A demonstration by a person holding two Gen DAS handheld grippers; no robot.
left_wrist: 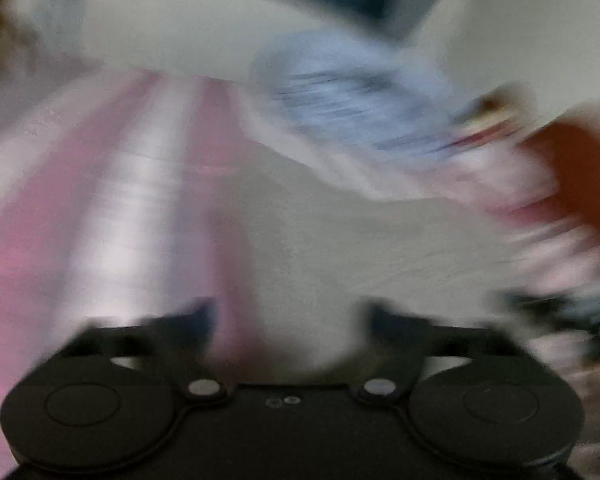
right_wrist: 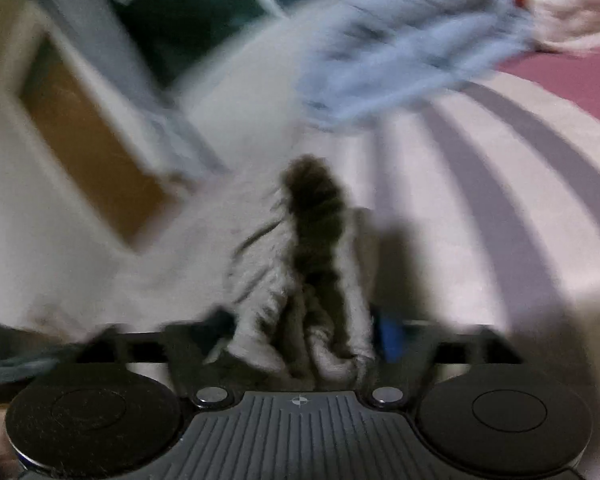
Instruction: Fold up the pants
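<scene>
Bunched grey pants (right_wrist: 300,280) are seen pinched in the right gripper (right_wrist: 300,332) only in the right wrist view. In the left wrist view, the left gripper (left_wrist: 290,316) is shown spread and empty above a pink-striped bedsheet (left_wrist: 100,208); a blurred blue garment (left_wrist: 352,96) lies beyond

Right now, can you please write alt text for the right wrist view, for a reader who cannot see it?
The right gripper is shut on a bunched fold of pale grey pants, seen through heavy motion blur. Beyond lie a pink and white striped bedsheet and a light blue garment; a wooden panel is at left.
</scene>
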